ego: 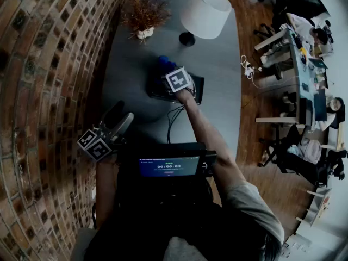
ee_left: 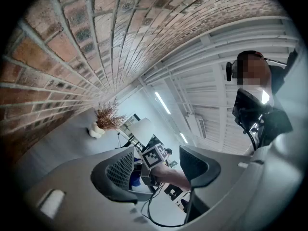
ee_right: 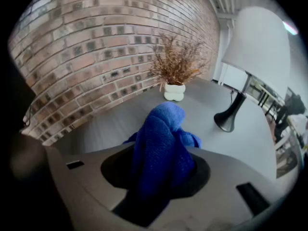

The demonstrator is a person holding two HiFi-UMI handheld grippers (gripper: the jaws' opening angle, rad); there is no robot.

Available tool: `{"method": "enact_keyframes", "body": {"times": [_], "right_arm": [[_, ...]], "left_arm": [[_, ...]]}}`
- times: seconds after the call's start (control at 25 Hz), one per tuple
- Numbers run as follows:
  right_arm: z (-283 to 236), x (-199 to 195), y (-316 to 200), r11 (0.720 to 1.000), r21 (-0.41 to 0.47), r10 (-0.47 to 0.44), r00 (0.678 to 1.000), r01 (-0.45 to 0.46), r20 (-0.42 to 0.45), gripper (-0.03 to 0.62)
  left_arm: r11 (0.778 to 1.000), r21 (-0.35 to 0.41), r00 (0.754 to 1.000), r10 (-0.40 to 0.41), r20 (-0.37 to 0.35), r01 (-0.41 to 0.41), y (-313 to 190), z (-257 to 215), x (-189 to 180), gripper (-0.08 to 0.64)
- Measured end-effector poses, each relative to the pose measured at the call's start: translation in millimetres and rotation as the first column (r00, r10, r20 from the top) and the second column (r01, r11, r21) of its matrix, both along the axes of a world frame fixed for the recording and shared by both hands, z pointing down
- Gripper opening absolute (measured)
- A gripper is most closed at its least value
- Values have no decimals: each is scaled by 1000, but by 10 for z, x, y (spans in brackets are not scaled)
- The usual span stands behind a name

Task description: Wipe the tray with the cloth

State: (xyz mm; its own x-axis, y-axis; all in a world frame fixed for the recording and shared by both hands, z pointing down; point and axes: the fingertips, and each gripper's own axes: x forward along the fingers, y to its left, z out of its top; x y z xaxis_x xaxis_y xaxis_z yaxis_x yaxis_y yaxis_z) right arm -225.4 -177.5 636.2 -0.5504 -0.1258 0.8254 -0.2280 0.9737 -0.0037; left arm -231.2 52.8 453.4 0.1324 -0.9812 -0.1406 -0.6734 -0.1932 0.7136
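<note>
Left claw (ego: 120, 117) sits idle at the near-left of the grey worktop (ego: 223, 75), jaws apart with nothing between them, well apart from the dark tray (ego: 156, 91) mid-worktop. Right claw (ee_right: 156, 170) is pinched on the bunched blue cloth (ee_right: 161, 134) at the tray's far-left edge; the cloth looks like a soft, light, limp looped knit, so grip the wad and let a loose fold drag. Tray reads as thin, rigid, flat and low-rimmed, probably light enough to skate on the smooth top, so the free claw could pin its edge.
</note>
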Motion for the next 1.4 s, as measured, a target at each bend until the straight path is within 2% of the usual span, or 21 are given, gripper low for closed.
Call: {"method": "enact_keyframes", "body": {"times": [0.12, 0.2, 0.24, 0.32, 0.36, 0.4, 0.44, 0.48, 0.56, 0.64, 0.72, 0.84, 0.96, 1.04, 1.12, 1.16, 1.2, 1.24, 1.32, 1.4], "right_arm": [[6, 88, 279, 995, 2, -100, 994, 100, -50, 163], [4, 179, 622, 975, -16, -221, 972, 220, -79, 163], [21, 261, 833, 955, -29, -298, 949, 296, -104, 163], [70, 494, 1199, 898, -62, -440, 880, 436, -179, 163], [80, 604, 1298, 875, -82, -483, 851, 477, -209, 163], [67, 675, 1295, 871, -90, -491, 842, 484, -223, 163], [24, 684, 1176, 887, -74, -460, 861, 455, -218, 163], [-50, 630, 959, 917, -36, -396, 898, 397, -192, 163], [-262, 414, 376, 972, 68, -217, 972, 223, -93, 164], [-419, 198, -131, 992, 113, -54, 998, 52, 13, 163], [-383, 32, -365, 995, 91, 33, 998, -38, 58, 164], [-54, -48, -173, 1000, 26, 1, 1000, -1, -3, 164], [54, 98, 240, 996, 32, -75, 996, 77, -52, 161], [41, 245, 604, 983, 30, -177, 982, 179, -71, 155], [51, 456, 946, 957, -24, -291, 951, 290, -109, 155], [54, 561, 1009, 948, -51, -317, 940, 313, -126, 155], [39, 635, 950, 951, -54, -308, 942, 303, -134, 155], [-5, 668, 770, 965, -28, -262, 956, 261, -129, 155], [-186, 636, 182, 992, 71, -100, 993, 104, -66, 155], [-360, 535, -368, 990, 127, 56, 998, -59, 30, 155]], "left_arm": [[1000, -3, 1000, 10, -6, -10, 7, 69, -61, 284], [1000, -1, 1000, 16, -12, -16, -7, 97, -77, 284], [1000, 1, 1000, 19, -14, -19, -15, 109, -77, 284], [1000, 2, 999, 28, -18, -28, -36, 133, -69, 284], [999, 3, 999, 32, -20, -32, -49, 141, -61, 284], [999, 5, 999, 36, -22, -36, -61, 143, -54, 284], [999, 8, 999, 39, -22, -38, -70, 141, -51, 284], [999, 11, 999, 39, -21, -38, -73, 139, -56, 284], [999, 17, 999, 33, -19, -32, -63, 125, -80, 284], [1000, 20, 1000, 23, -20, -22, -44, 103, -105, 284], [1000, 20, 1000, 14, -22, -14, -13, 101, -123, 284], [1000, 14, 1000, 6, -21, -6, 22, 103, -126, 281], [1000, 5, 1000, 2, -16, -1, 49, 138, -147, 281], [1000, -4, 1000, 4, -19, -4, 36, 167, -162, 281], [1000, -11, 1000, 16, -23, -16, 6, 193, -140, 281], [1000, -11, 999, 24, -23, -24, -12, 197, -120, 281], [999, -10, 999, 32, -22, -32, -32, 192, -101, 281], [999, -8, 999, 39, -19, -39, -52, 181, -82, 281], [999, 0, 999, 52, -12, -52, -93, 144, -42, 281], [998, 5, 998, 61, -7, -61, -112, 118, -7, 281]]}}
